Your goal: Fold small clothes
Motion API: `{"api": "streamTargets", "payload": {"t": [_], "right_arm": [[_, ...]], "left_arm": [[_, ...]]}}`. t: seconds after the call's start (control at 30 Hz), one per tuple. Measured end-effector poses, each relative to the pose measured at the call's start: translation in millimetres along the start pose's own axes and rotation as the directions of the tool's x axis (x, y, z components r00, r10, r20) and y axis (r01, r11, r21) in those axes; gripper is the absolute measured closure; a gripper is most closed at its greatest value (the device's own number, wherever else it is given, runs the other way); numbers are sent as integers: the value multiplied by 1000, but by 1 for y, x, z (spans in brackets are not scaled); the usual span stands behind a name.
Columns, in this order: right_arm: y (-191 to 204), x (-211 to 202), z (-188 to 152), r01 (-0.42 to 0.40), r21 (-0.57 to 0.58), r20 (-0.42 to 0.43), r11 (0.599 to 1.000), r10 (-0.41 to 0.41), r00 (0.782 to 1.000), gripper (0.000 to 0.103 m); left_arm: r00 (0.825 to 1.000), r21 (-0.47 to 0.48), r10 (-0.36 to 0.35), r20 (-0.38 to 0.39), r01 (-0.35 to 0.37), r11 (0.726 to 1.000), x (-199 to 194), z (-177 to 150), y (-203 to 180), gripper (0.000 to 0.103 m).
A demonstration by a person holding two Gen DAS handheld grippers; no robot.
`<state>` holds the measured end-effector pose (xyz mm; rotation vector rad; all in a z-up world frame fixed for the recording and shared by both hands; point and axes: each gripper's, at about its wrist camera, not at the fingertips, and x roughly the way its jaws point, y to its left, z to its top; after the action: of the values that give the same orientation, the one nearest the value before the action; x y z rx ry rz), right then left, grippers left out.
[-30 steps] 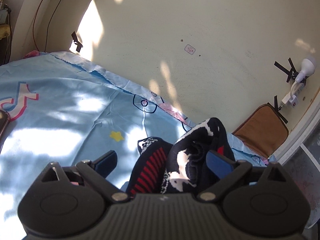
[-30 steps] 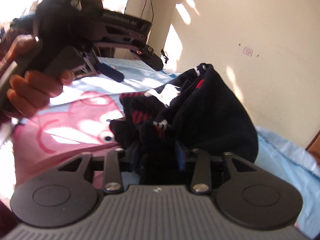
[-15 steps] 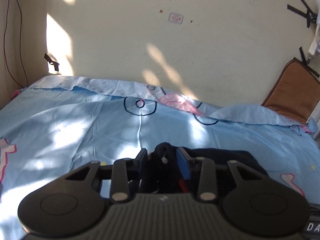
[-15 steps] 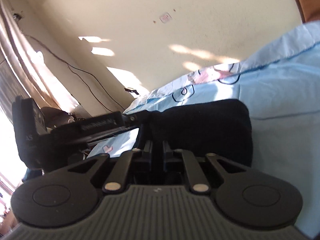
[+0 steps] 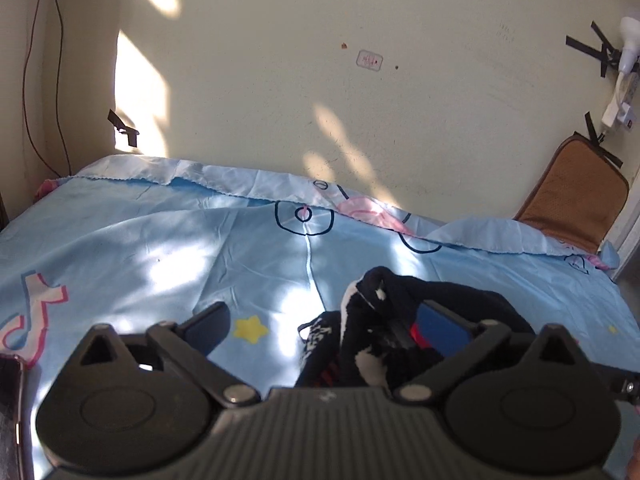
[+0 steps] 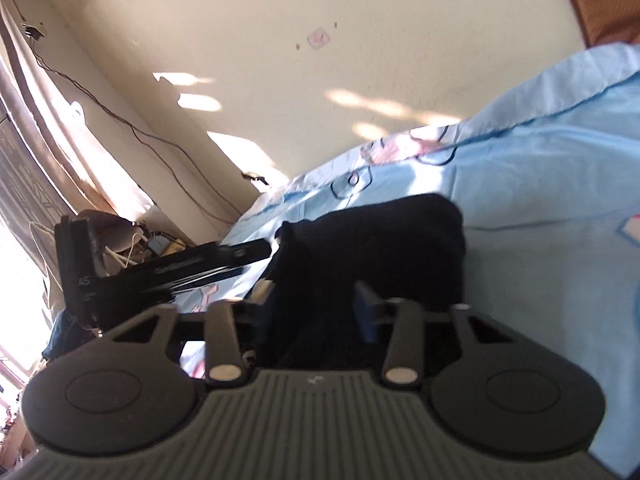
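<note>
A small dark navy garment (image 5: 380, 320) with white and red pattern lies bunched on the light blue bedsheet (image 5: 160, 248). My left gripper (image 5: 324, 320) is open, its jaws wide apart, with the garment lying against the right finger (image 5: 440, 324). In the right wrist view the garment (image 6: 384, 248) is a dark folded mass on the sheet (image 6: 540, 200). My right gripper (image 6: 316, 304) is open, its jaws standing on either side of the cloth. The left gripper's body (image 6: 160, 268) shows at the garment's left edge.
A cream wall (image 5: 320, 80) runs behind the bed. A brown cushion (image 5: 572, 196) leans at the far right corner. A power strip and bulb (image 5: 624, 64) hang taped on the wall. Cables and clutter (image 6: 132, 240) lie at the left of the bed.
Both grippers were shut on the garment half a second ago and have opened. The garment now rests on the sheet, lowered from where it was held up a second ago.
</note>
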<state>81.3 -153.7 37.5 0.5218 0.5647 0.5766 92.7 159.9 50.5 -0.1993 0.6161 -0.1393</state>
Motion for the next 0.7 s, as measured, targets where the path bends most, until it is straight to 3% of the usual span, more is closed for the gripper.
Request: {"api": "streamTargets", "payload": {"t": [0.03,0.17,0.23,0.3,0.33,0.37,0.43,0.47,0.53,0.6,0.7], "right_arm": [[-8,-8,-3,25,-2,20,1000,-25,999,20],[-45,0,-14,17,121,-42,993,-12,999,19],[-57,14,-21,-9,216,-74,976,26,997,19],[-51,26,-23,-26,193,-63,981,39,997,18],[-46,35,-23,-47,185,-80,982,63,995,19],[-37,44,-25,-61,179,-104,982,81,991,21],[-15,57,-26,15,87,-114,996,-5,994,24],[-8,59,-25,41,46,-105,998,-36,994,38],[-5,58,-17,35,26,-88,999,-33,996,54],[-8,55,-7,19,43,-48,999,-17,999,58],[-12,50,14,22,21,61,1000,-23,998,59]], "left_arm": [[999,-2,-27,-20,27,1000,-4,-3,5,0],[979,-73,-135,-154,125,989,8,-20,15,0],[958,-106,-185,-219,165,981,23,-34,14,0],[933,-158,-250,-259,215,964,35,-44,12,0],[939,-161,-263,-221,231,960,34,-50,9,0],[935,-158,-280,-219,249,956,36,-53,3,1],[933,-129,-289,-215,266,955,40,-54,-12,7],[937,-117,-279,-210,259,959,41,-53,-17,11],[927,-134,-316,-203,293,947,45,-45,-20,14],[915,-149,-358,-185,333,931,48,-27,-25,18],[922,-79,-363,-131,356,931,55,11,-46,20]]}}
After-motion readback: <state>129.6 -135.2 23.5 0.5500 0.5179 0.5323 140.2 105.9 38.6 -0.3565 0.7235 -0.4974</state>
